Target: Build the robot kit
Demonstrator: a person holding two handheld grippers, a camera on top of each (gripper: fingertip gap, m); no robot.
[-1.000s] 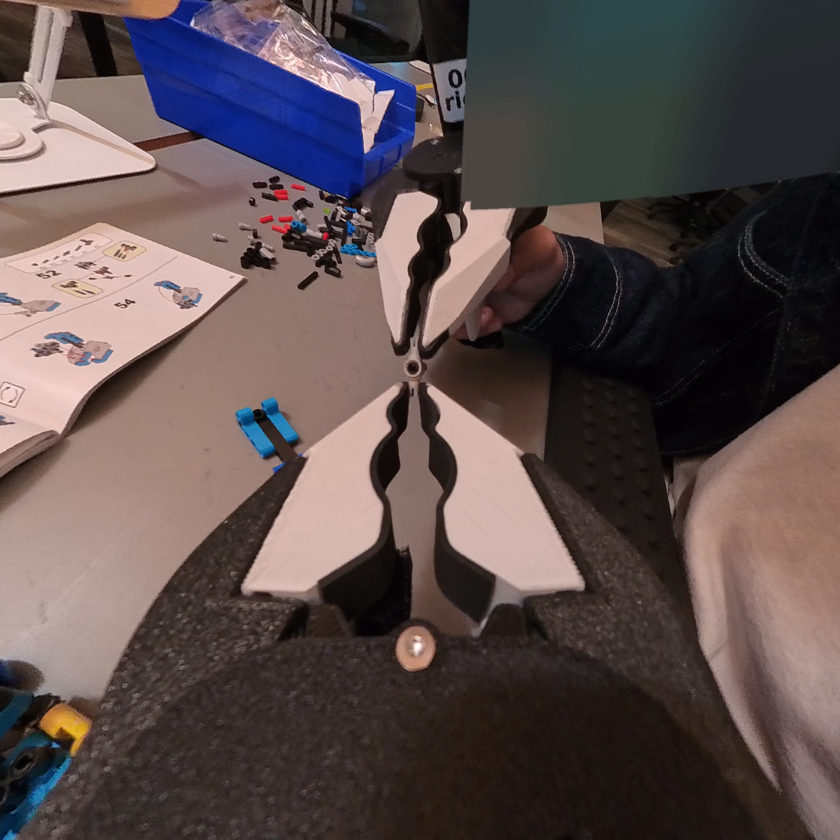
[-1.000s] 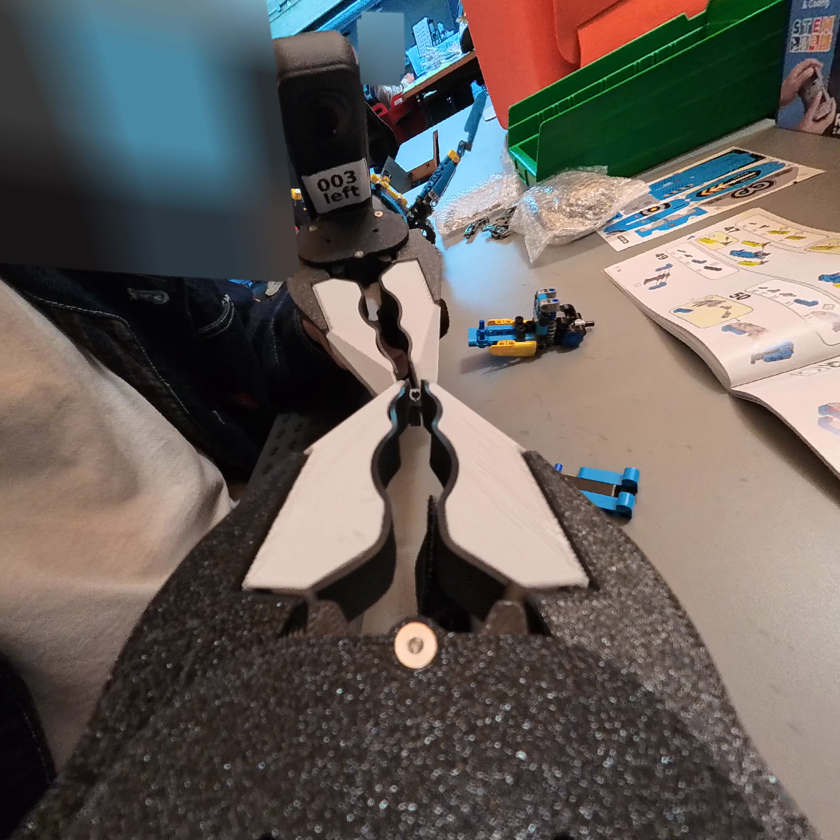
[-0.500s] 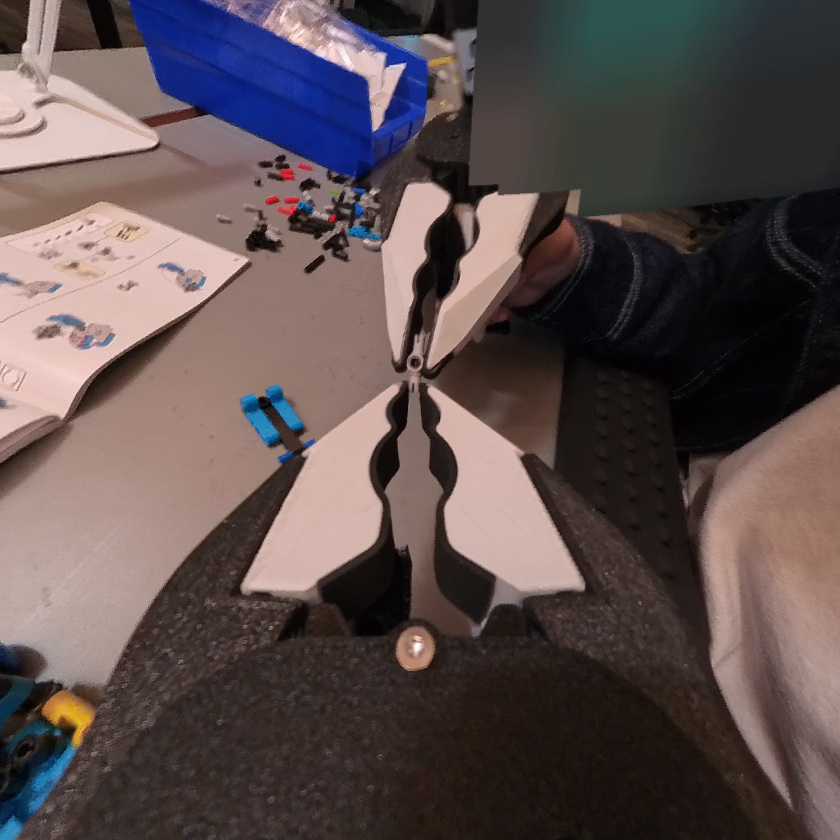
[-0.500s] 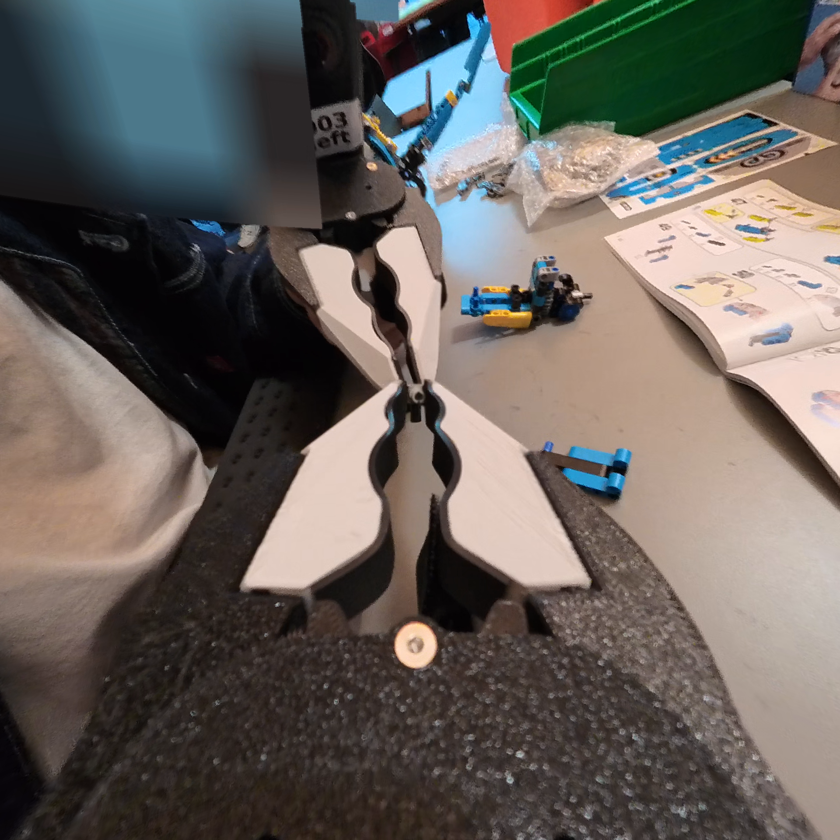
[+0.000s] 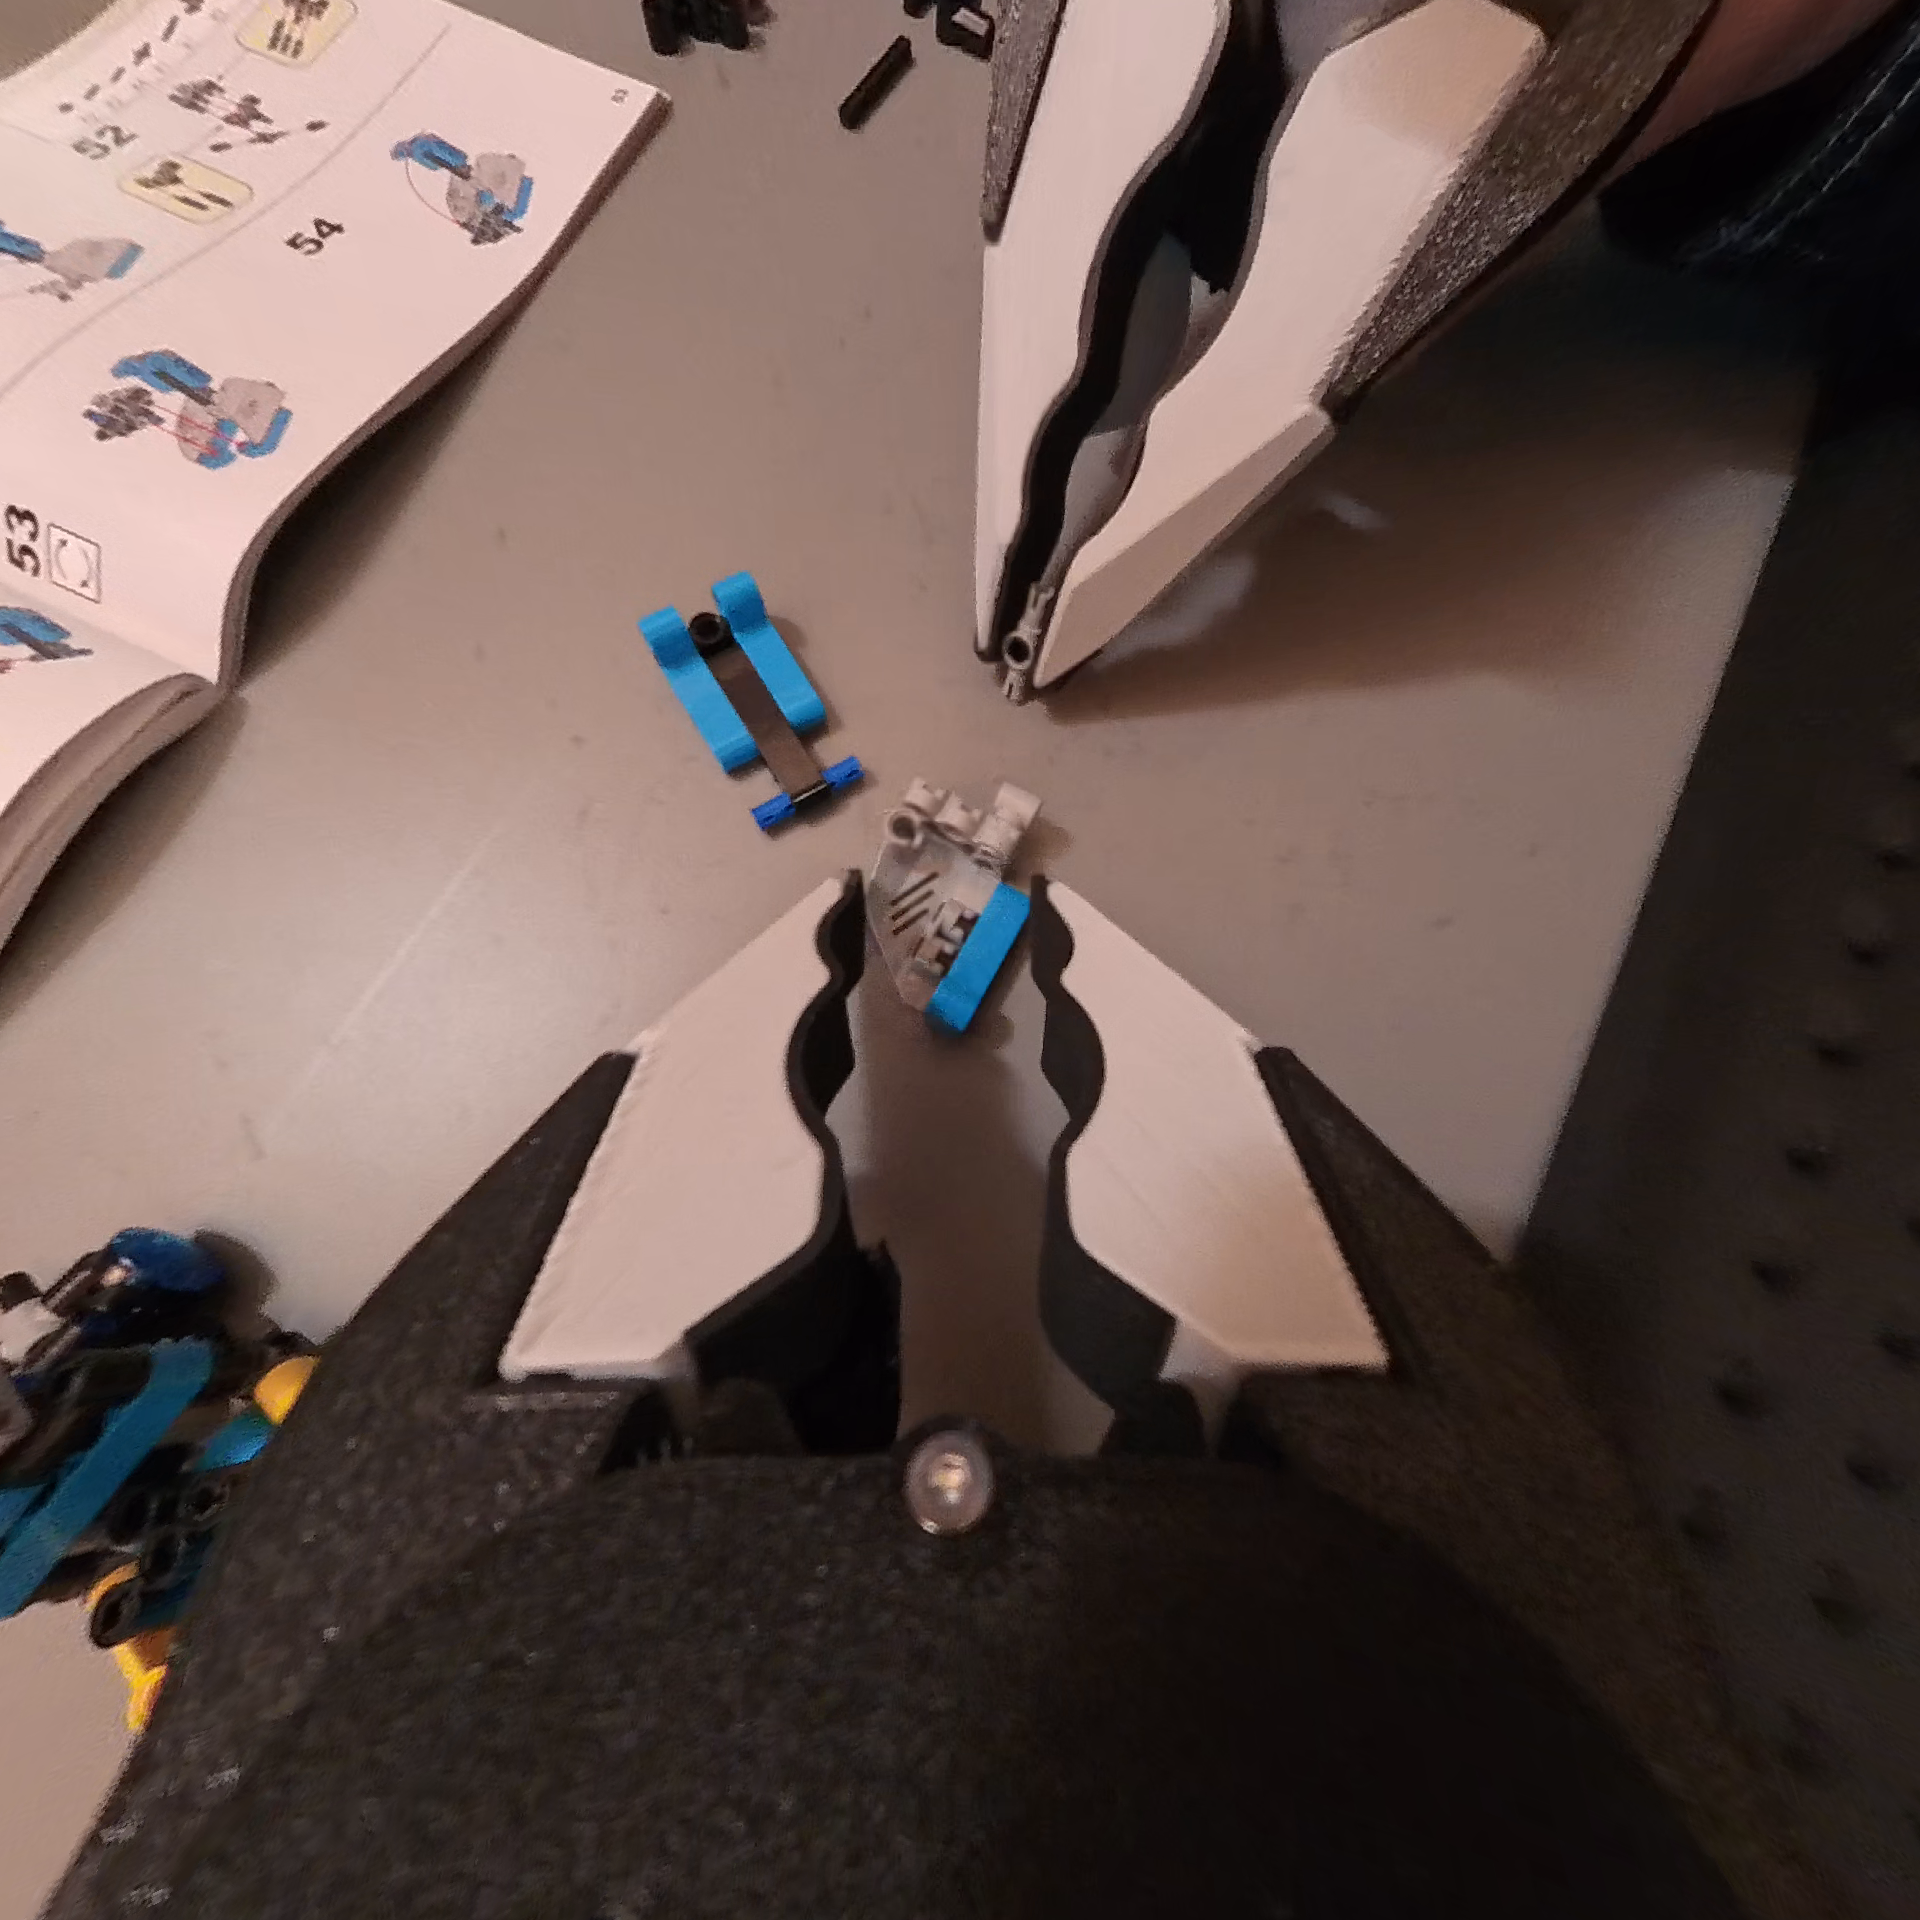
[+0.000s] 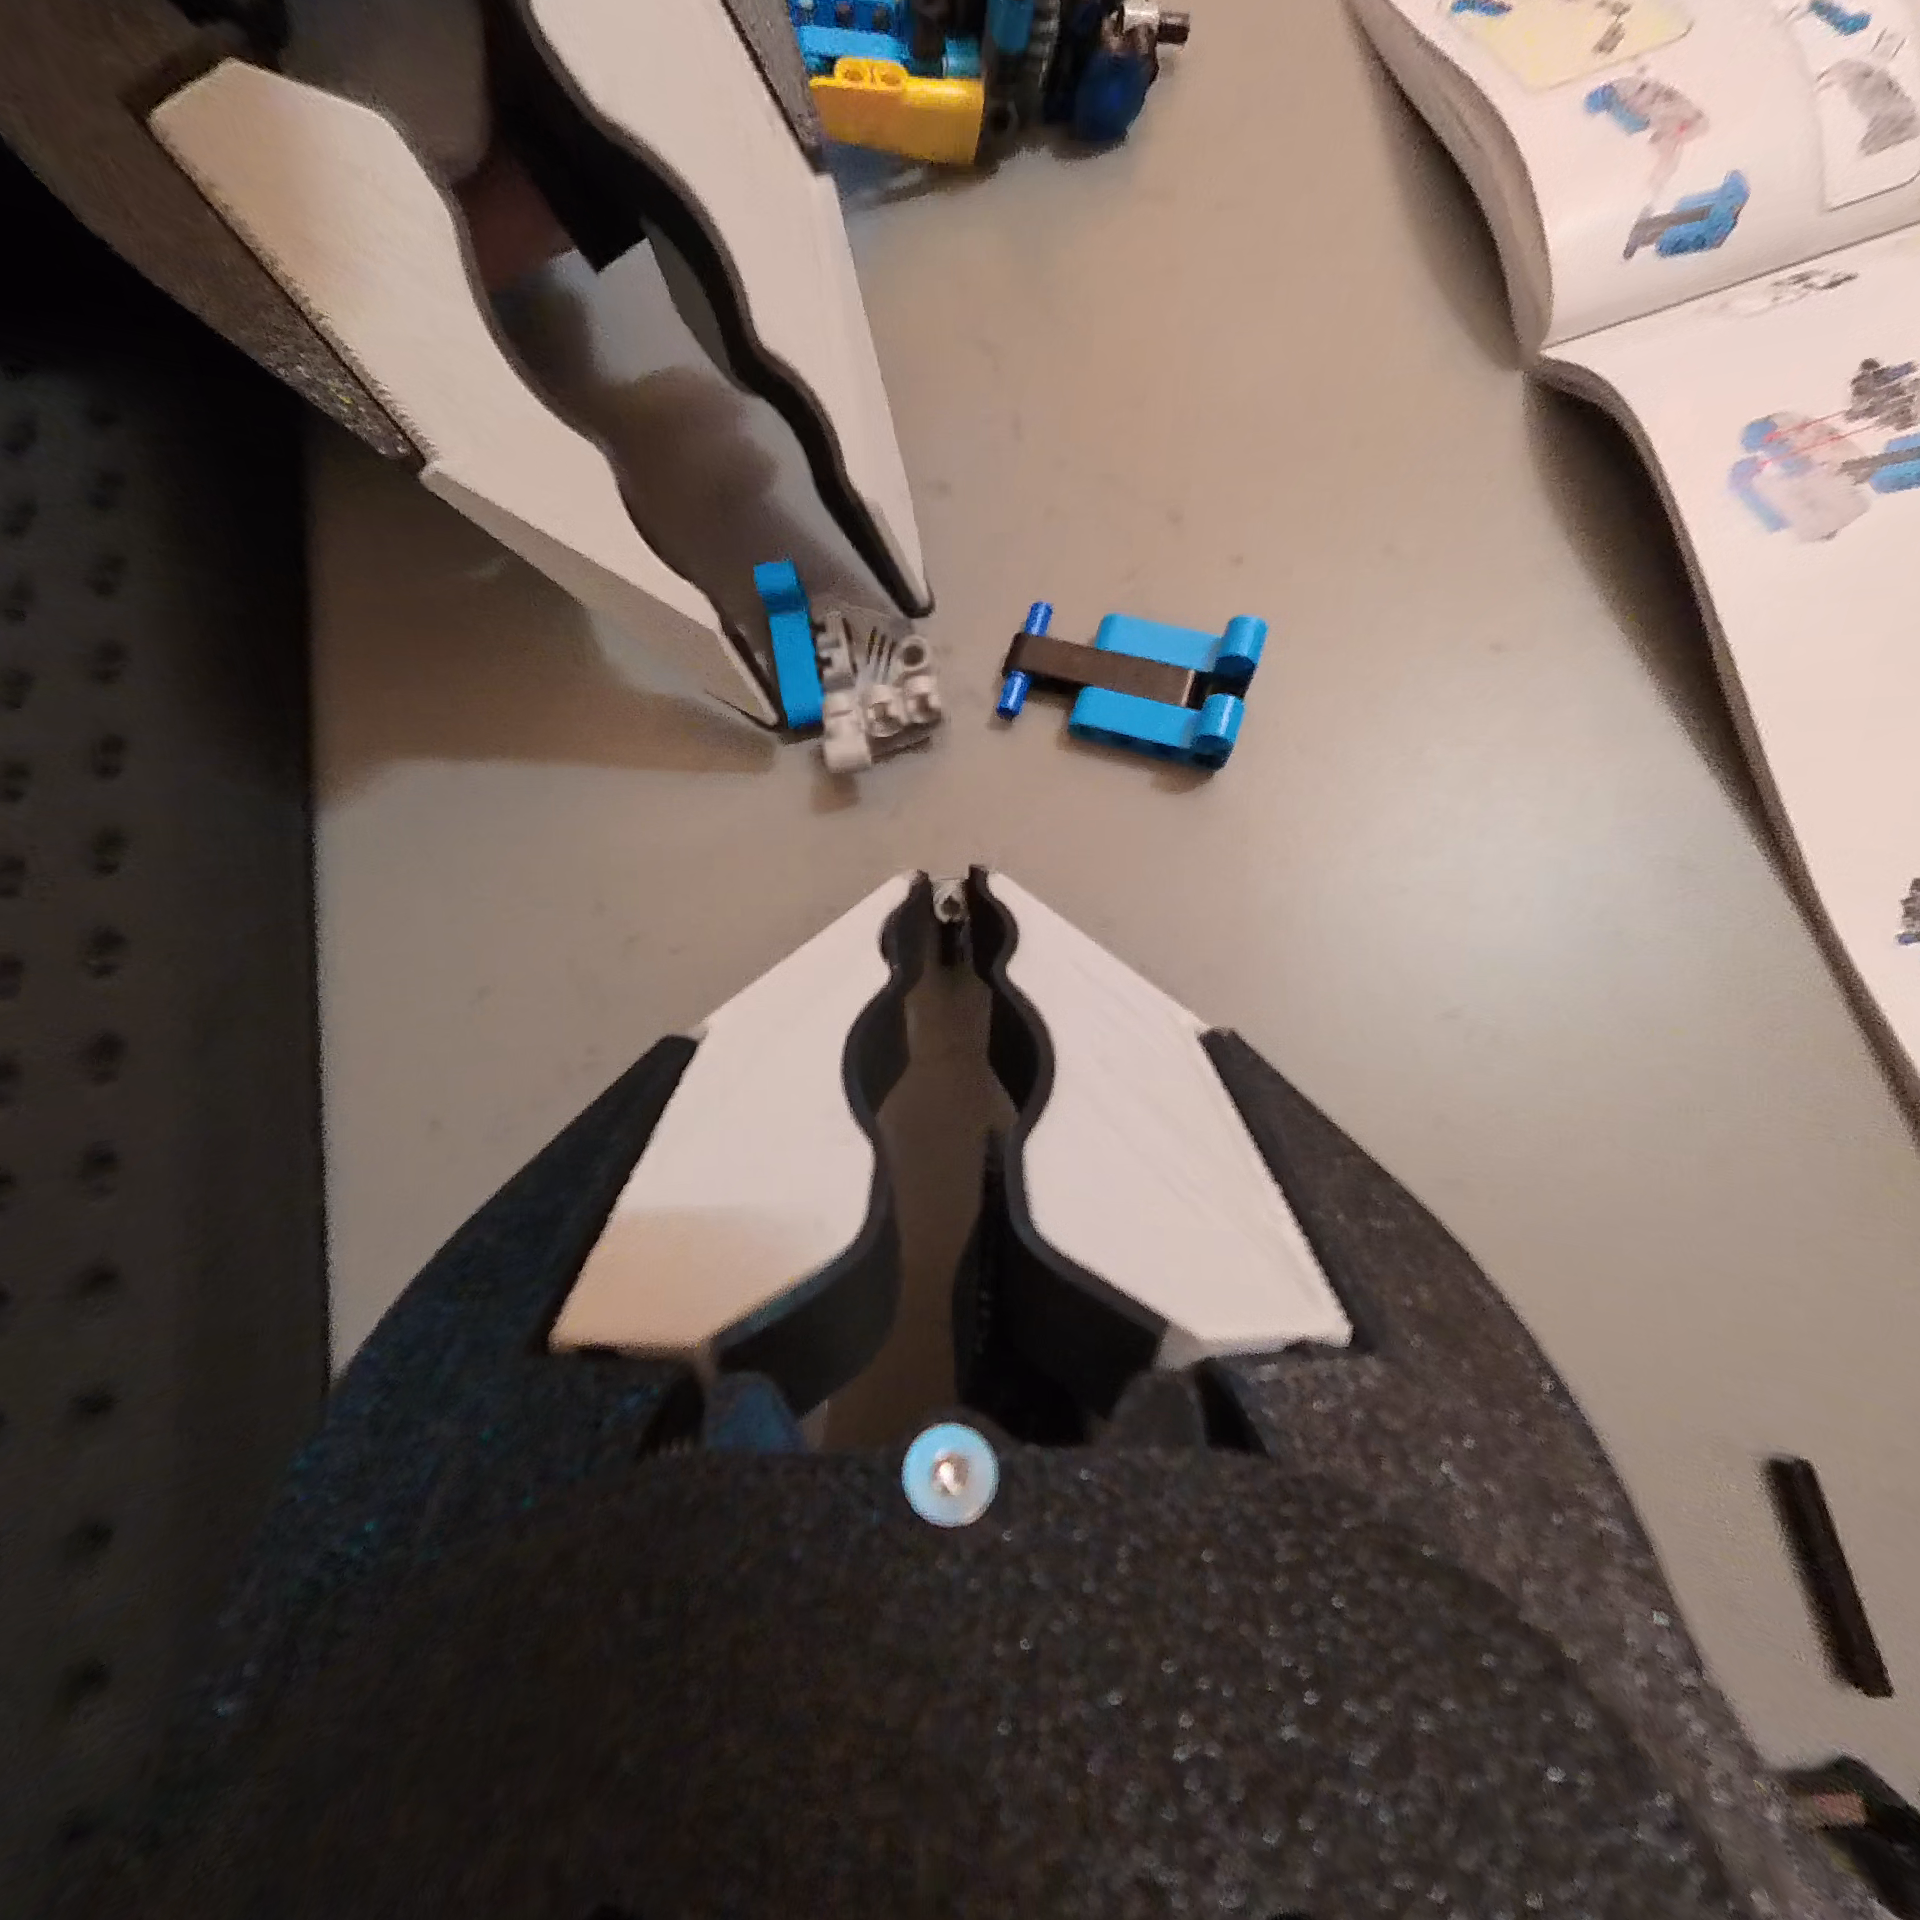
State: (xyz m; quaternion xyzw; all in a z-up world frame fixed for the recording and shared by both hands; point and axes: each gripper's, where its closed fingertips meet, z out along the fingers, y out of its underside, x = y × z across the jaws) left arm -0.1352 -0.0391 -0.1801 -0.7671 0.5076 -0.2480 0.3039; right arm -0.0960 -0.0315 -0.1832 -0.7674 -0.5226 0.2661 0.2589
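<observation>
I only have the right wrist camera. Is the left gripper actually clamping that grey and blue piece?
Observer: No. The left wrist view shows the left gripper open. The grey and blue piece lies on the table between its fingers, with a clear gap on the grey side.
Operator: Does my pin stick out of the tips?
Observer: Yes. The grey pin pokes slightly past the right gripper.
Operator: What's behind my gripper?
Observer: A dark denim sleeve.
</observation>
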